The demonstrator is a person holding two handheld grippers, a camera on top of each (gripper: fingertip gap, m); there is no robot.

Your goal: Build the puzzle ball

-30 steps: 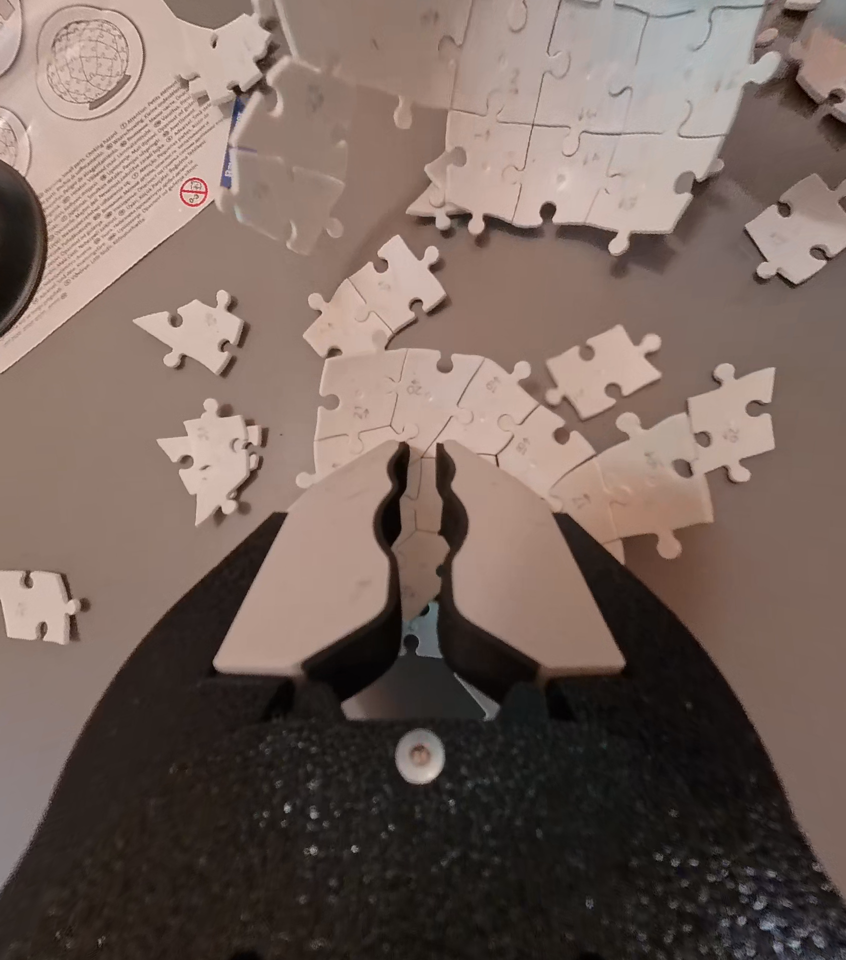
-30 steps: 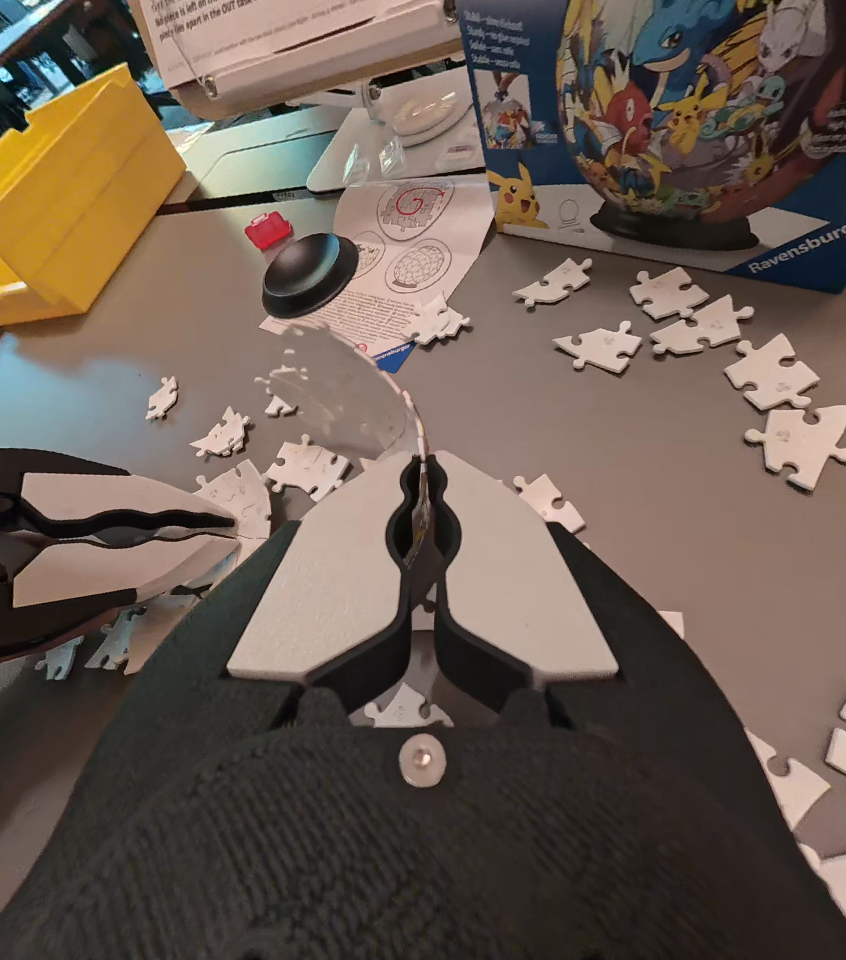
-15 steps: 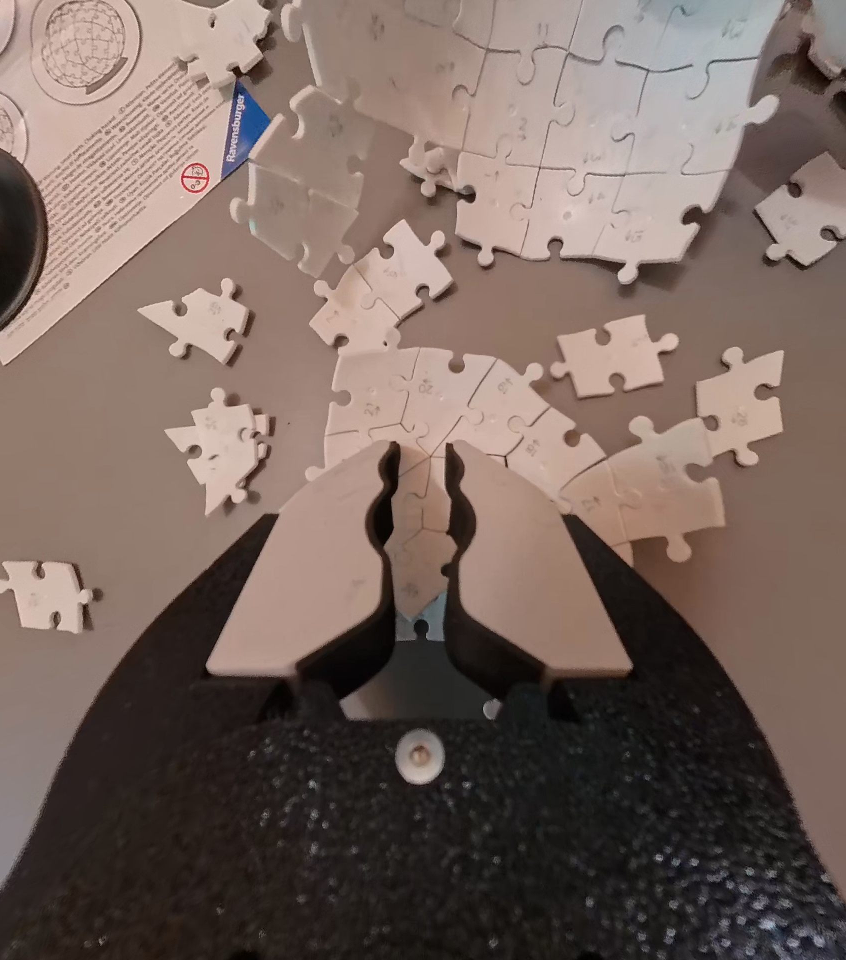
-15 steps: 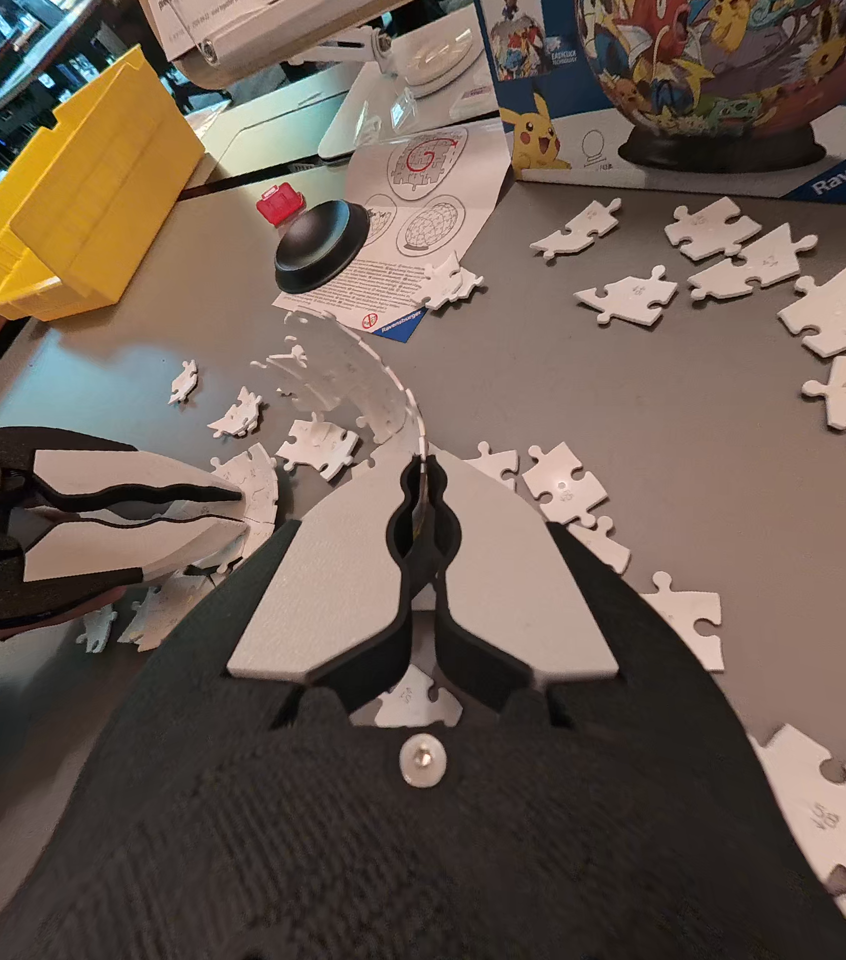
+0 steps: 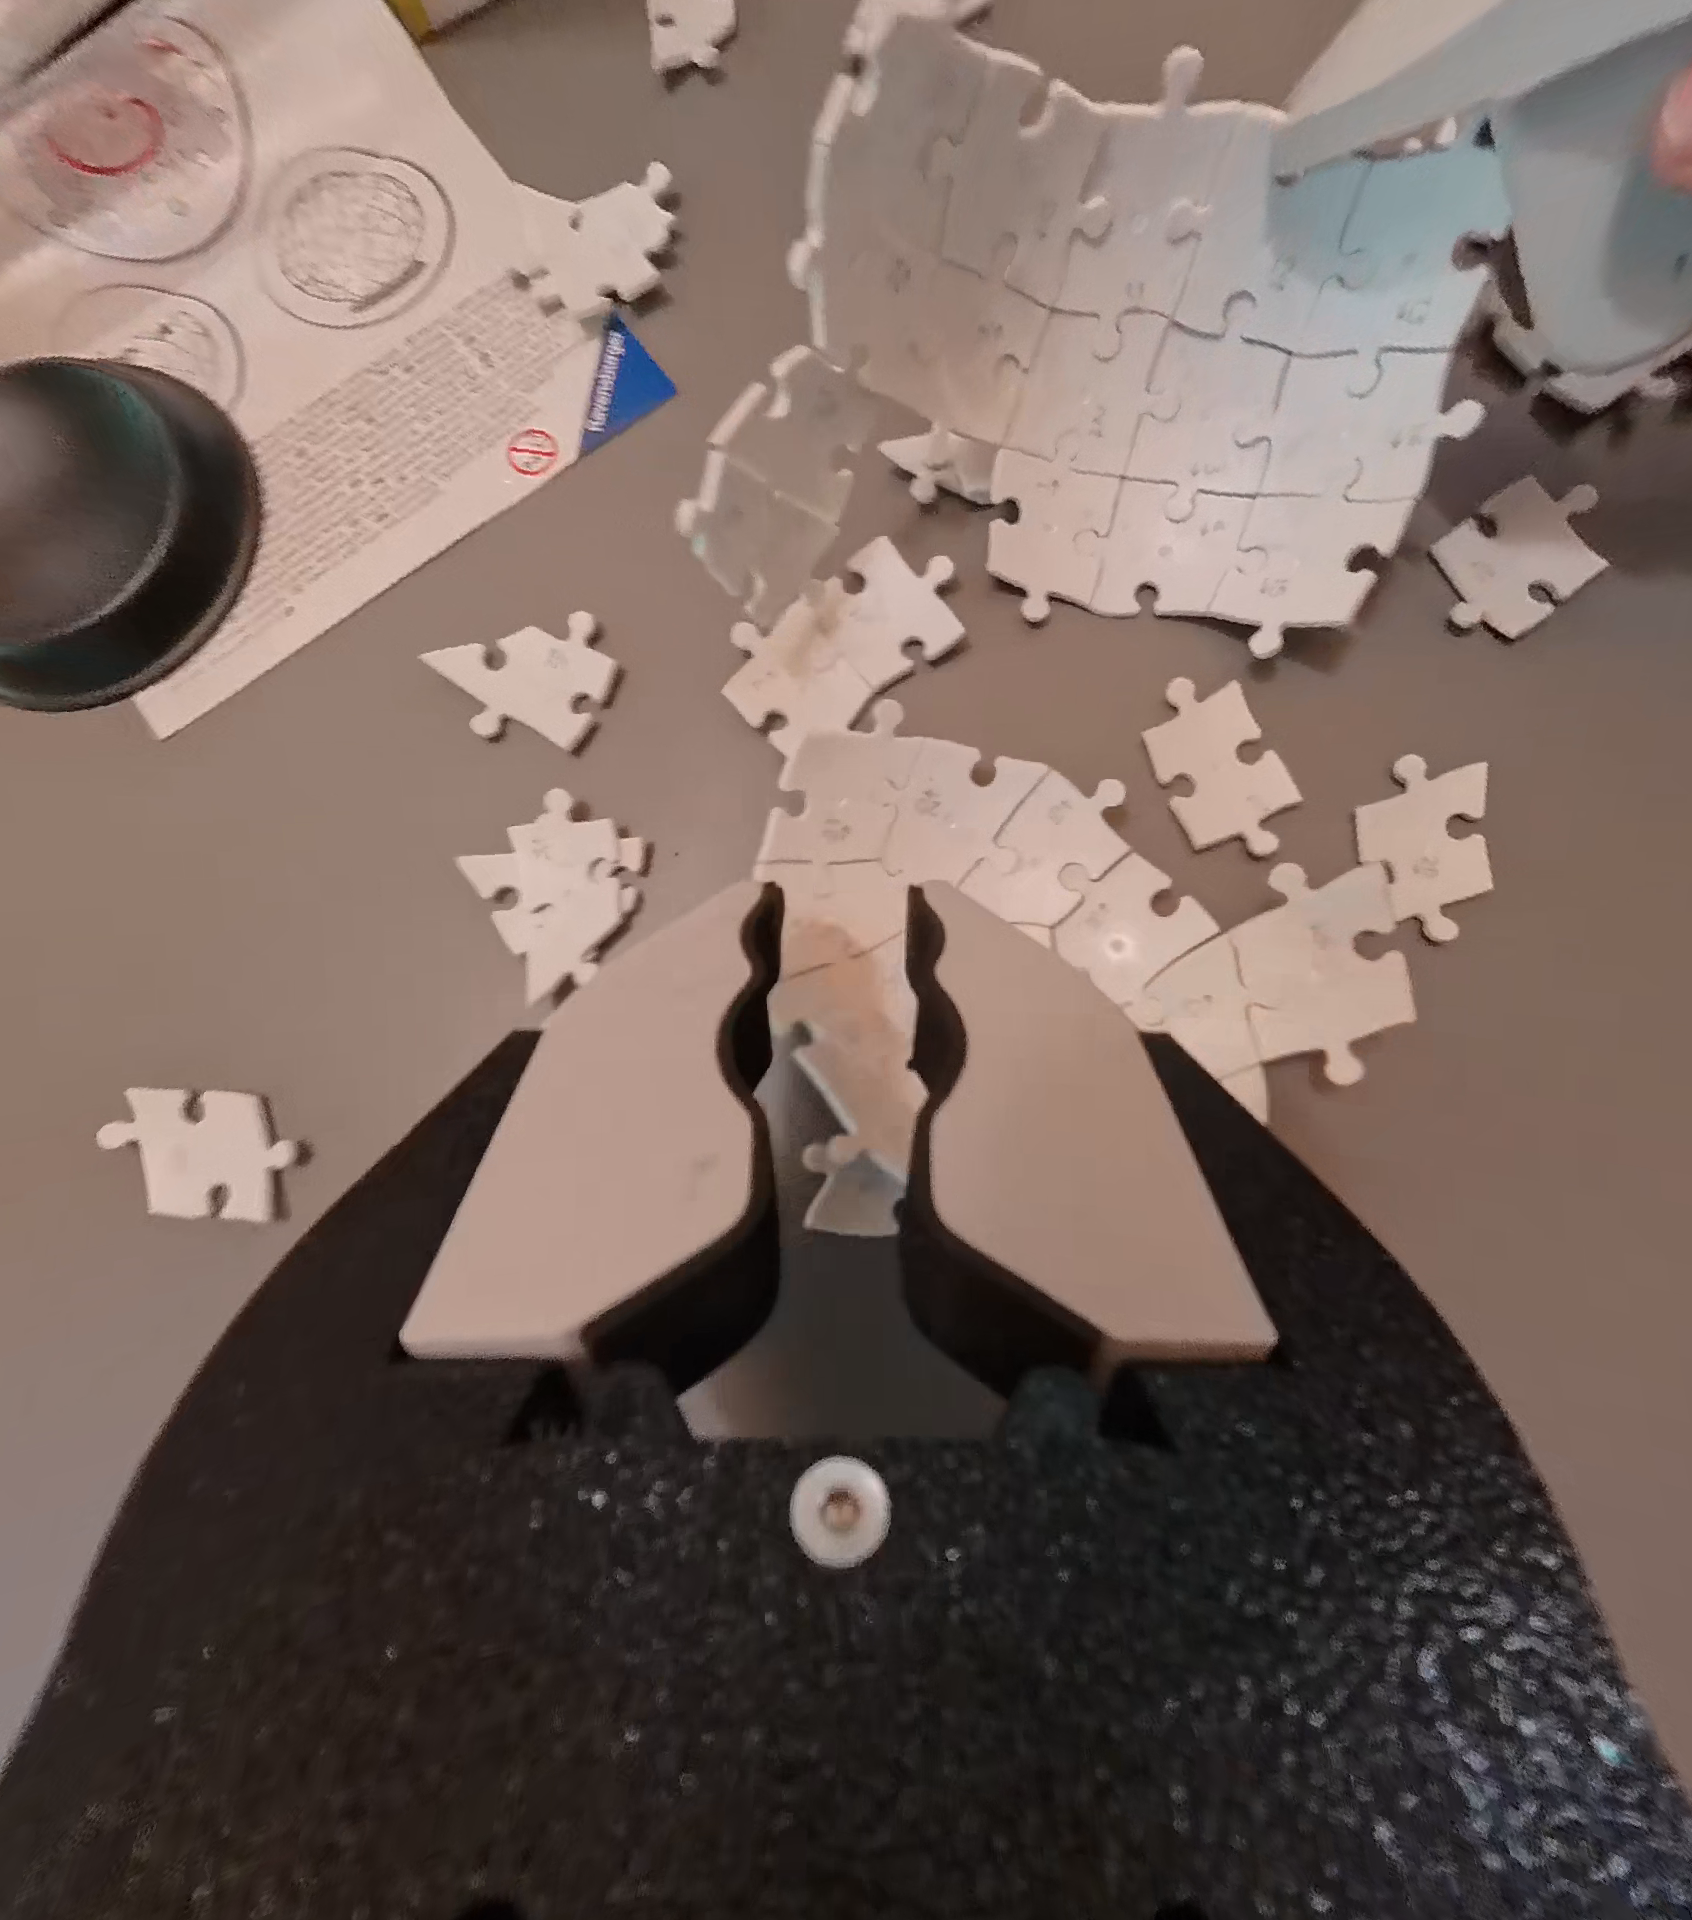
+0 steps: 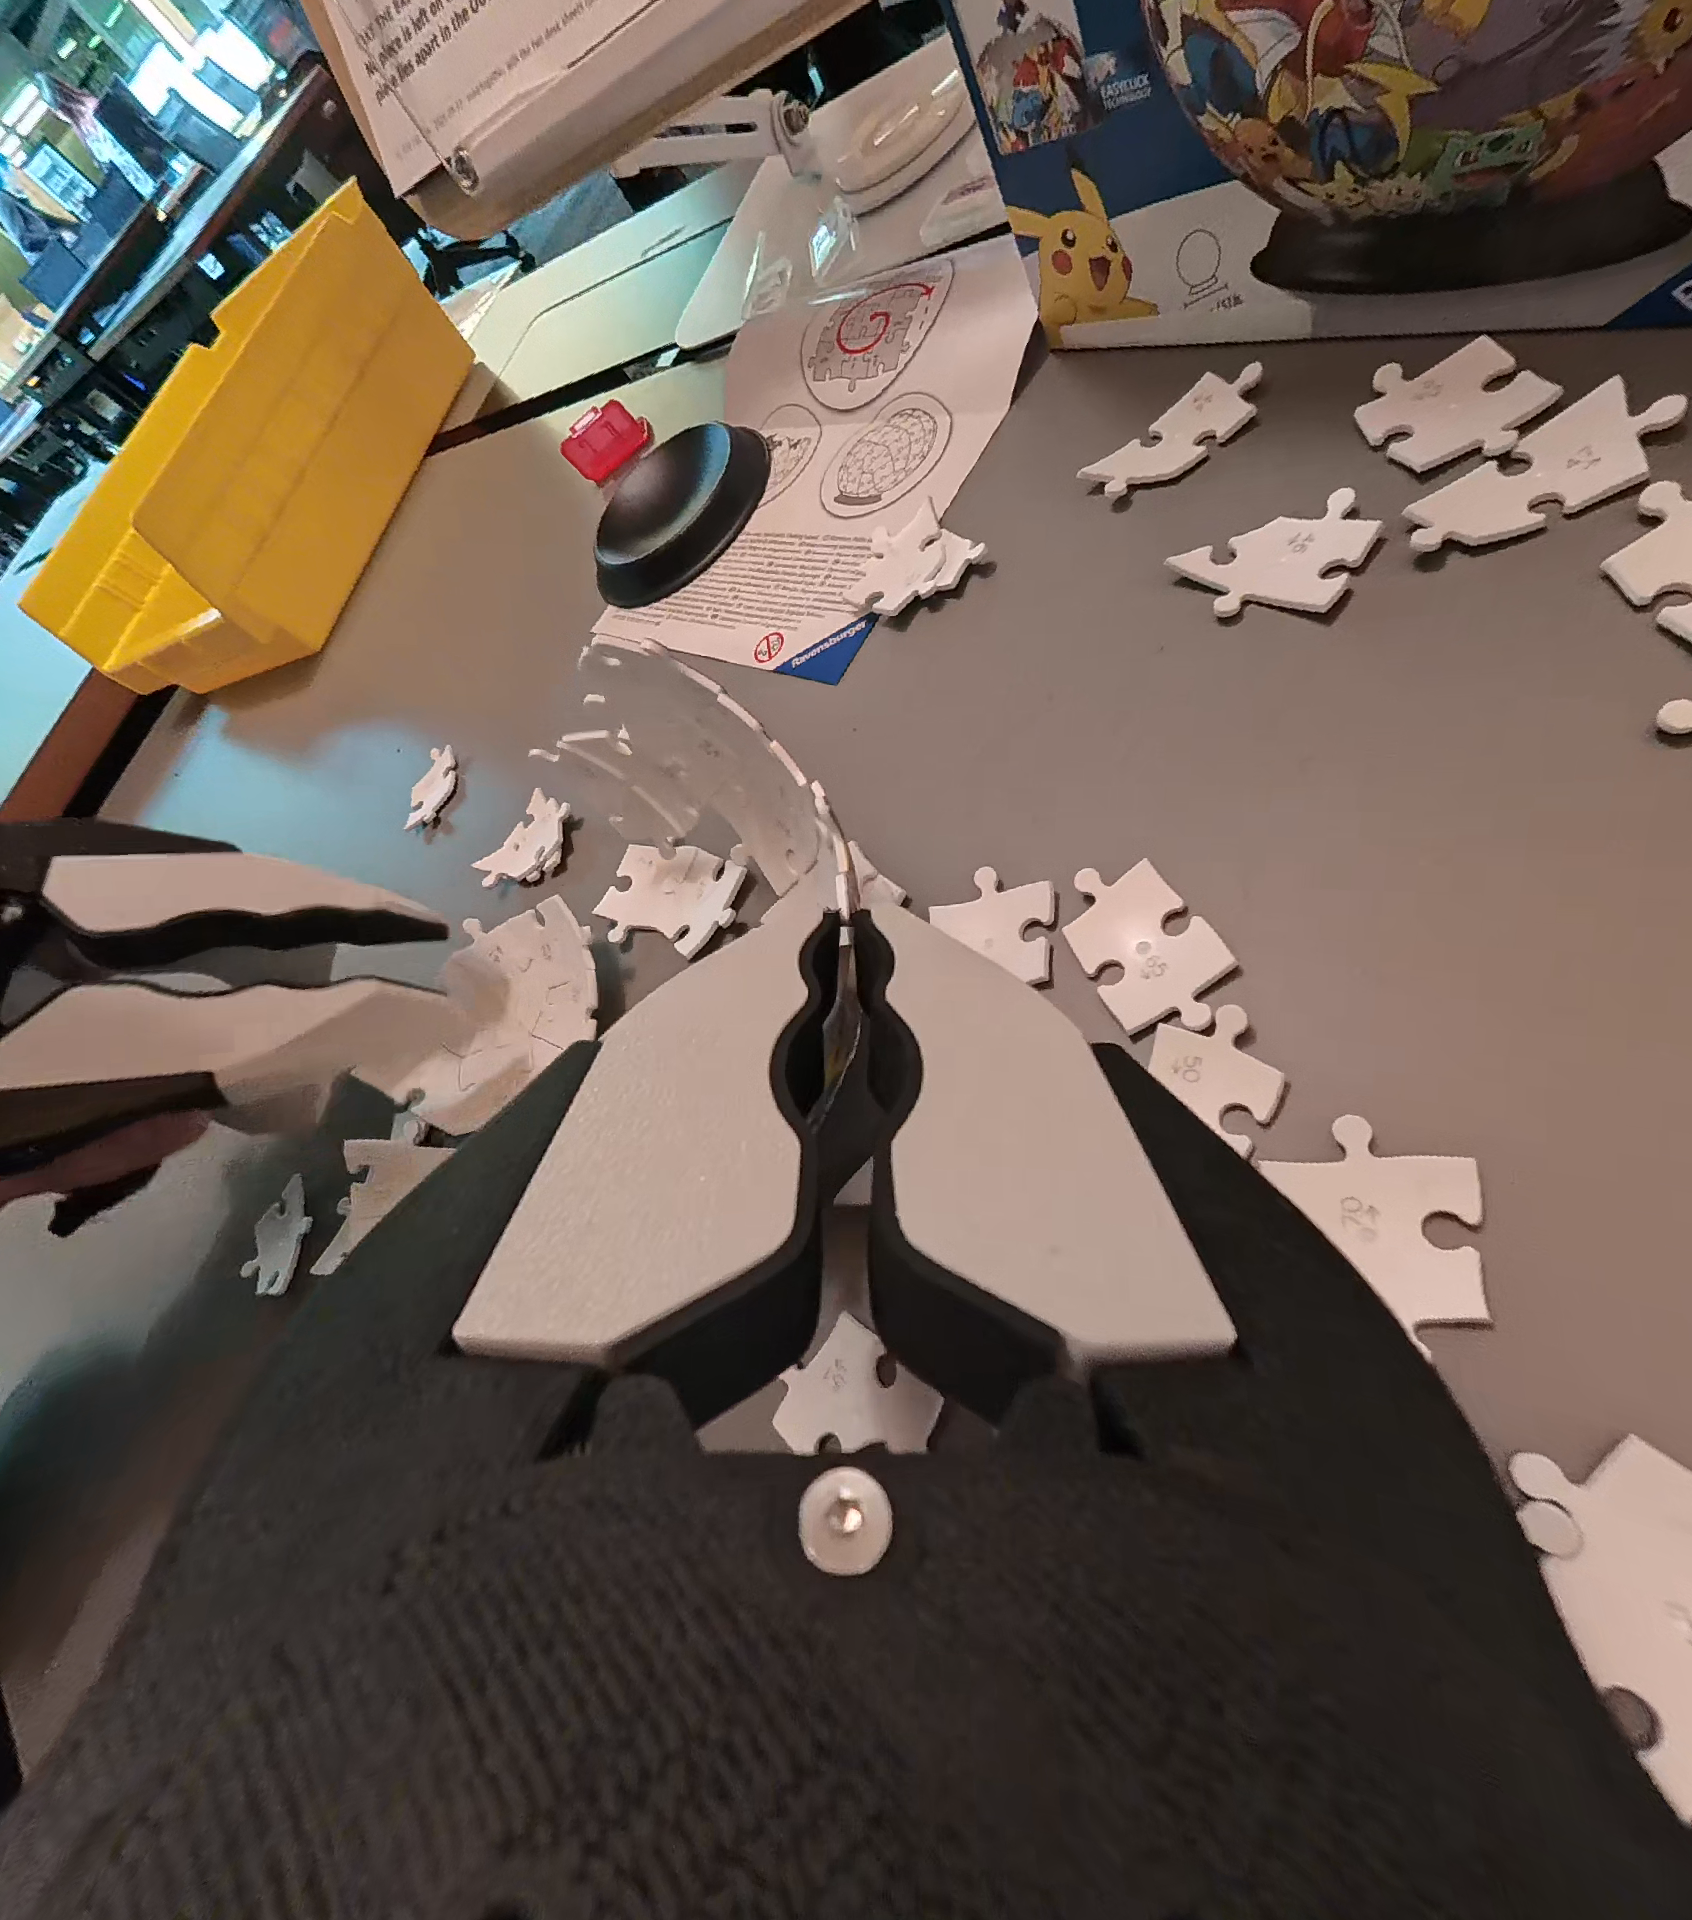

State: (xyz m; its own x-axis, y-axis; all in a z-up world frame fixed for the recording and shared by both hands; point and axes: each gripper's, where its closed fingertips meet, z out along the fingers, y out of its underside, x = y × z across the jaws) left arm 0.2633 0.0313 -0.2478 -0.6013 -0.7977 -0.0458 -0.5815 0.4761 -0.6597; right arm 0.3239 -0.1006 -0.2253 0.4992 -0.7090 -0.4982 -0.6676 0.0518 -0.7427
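Observation:
My right gripper point(image 6: 847, 925) is shut on the edge of a curved shell of joined white puzzle pieces point(image 6: 717, 769) and holds it up off the grey table. The shell point(image 5: 1133, 364) fills the top of the left wrist view, with the right gripper's fingers point(image 5: 1548, 208) on its upper right edge. My left gripper point(image 5: 847, 904) is open and empty, with its tips over a flat arc of joined pieces point(image 5: 1029, 831) on the table. In the right wrist view the left gripper point(image 6: 437, 961) sits at the left with its tips at that arc point(image 6: 520, 987).
Loose white pieces point(image 5: 530, 675) point(image 6: 1154, 956) lie scattered around. A black round stand point(image 5: 63, 530) point(image 6: 686, 509) sits on an instruction sheet point(image 5: 385, 343). A yellow bin point(image 6: 270, 447), a small red object point(image 6: 603, 442) and the puzzle box point(image 6: 1444, 156) are at the back. The gap from one gripper's tips to the other's is roughly 15 cm.
My left gripper's jaws have opened wider over the arc. The right gripper has brought the shell lower and closer to the arc.

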